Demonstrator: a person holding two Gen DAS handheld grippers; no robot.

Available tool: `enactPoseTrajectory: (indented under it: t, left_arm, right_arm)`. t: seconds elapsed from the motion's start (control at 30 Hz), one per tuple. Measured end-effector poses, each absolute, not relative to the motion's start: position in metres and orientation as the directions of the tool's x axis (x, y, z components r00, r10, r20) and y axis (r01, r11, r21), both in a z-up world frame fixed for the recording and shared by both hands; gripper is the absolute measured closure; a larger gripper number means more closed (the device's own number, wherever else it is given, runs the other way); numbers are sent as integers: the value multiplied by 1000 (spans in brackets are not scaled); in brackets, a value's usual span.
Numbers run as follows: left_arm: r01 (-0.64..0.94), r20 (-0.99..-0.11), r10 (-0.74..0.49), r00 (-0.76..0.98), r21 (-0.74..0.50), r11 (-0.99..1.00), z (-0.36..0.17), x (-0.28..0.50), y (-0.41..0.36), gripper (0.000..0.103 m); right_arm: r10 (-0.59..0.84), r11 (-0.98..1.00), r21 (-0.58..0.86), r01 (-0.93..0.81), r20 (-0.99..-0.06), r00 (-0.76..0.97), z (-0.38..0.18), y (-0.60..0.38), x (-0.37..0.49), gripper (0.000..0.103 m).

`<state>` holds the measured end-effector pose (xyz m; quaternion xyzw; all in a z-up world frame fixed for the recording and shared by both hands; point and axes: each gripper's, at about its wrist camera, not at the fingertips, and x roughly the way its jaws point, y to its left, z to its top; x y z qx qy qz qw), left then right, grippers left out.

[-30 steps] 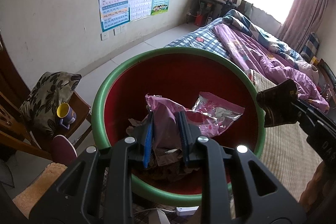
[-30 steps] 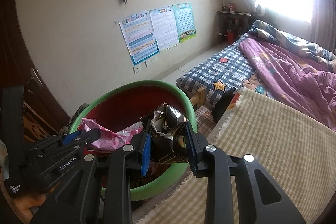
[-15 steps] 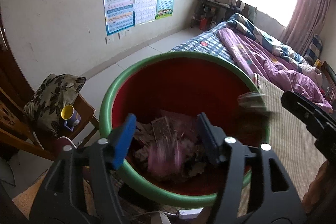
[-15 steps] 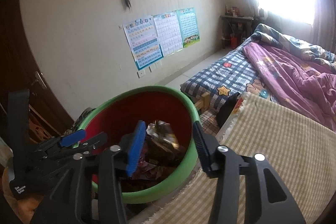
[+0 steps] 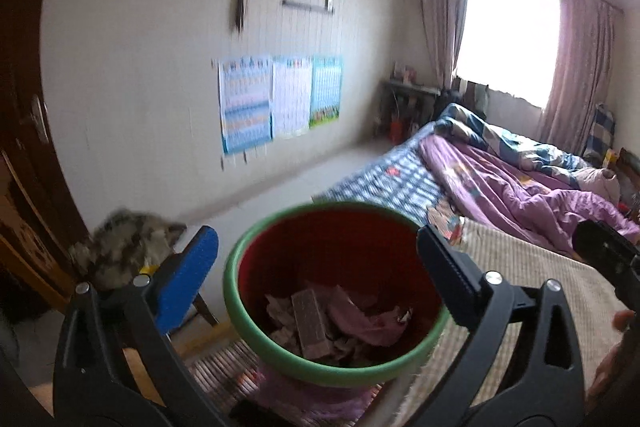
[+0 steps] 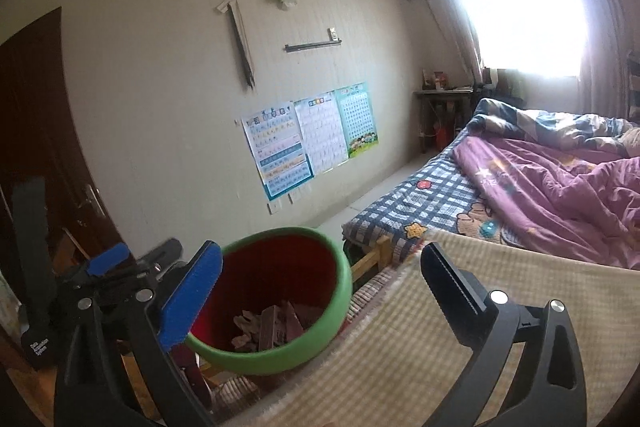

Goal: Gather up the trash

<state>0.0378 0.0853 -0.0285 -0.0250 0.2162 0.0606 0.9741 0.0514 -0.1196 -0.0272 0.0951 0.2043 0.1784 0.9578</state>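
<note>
Left gripper (image 5: pixel 316 259): jaws opening, spread wide, nothing between pads; aimed above red bin with green rim (image 5: pixel 416 341).
Bin: stands beside bed, just off edge of beige checked blanket (image 6: pixel 460 327).
Trash (image 5: pixel 340 319): wrappers and paper scraps lying loose in bin bottom, touching neither gripper.
Right gripper (image 6: pixel 320 277): jaws opening too, wide, empty; bin sits at its left finger.
Step, by my read: drop finished, both loads in bin.
Next: look for remaining litter; none visible on blanket here.
</note>
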Motion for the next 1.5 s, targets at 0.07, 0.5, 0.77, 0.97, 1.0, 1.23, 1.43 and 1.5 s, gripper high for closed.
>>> enactPoseTrajectory:
  t: [0.07,0.5,0.77,0.97,1.0,1.23,1.43,1.5]
  left_arm:
    - [-145,-388,148,910,36,989,-18,25,71,6]
    - [-103,-416,111,902,43,994,11,-21,7,5]
    - [-58,-388,72,919,46,997,22,-44,-21,5]
    - [-43,-401,48,915,22,999,25,-50,-29,5]
    - [-42,-405,46,913,19,999,25,-49,-29,5]
    - [-31,-419,36,907,20,999,23,-49,-34,5]
    - [-28,-429,34,903,20,999,22,-46,-37,5]
    - [-29,-432,34,901,18,999,21,-45,-37,5]
  right_arm:
    - [359,925,255,-280,-349,866,-23,-131,42,6]
    - [315,919,335,-208,-310,897,0,-205,-16,6]
    - [259,923,353,-154,-271,927,15,-247,-44,6]
    - [247,924,358,-134,-291,924,13,-258,-48,6]
    - [245,925,356,-134,-291,925,12,-259,-49,6]
    - [231,931,346,-119,-302,925,11,-265,-52,6]
    - [228,931,347,-114,-310,923,8,-267,-50,6]
    - [229,932,345,-115,-311,923,9,-267,-49,6]
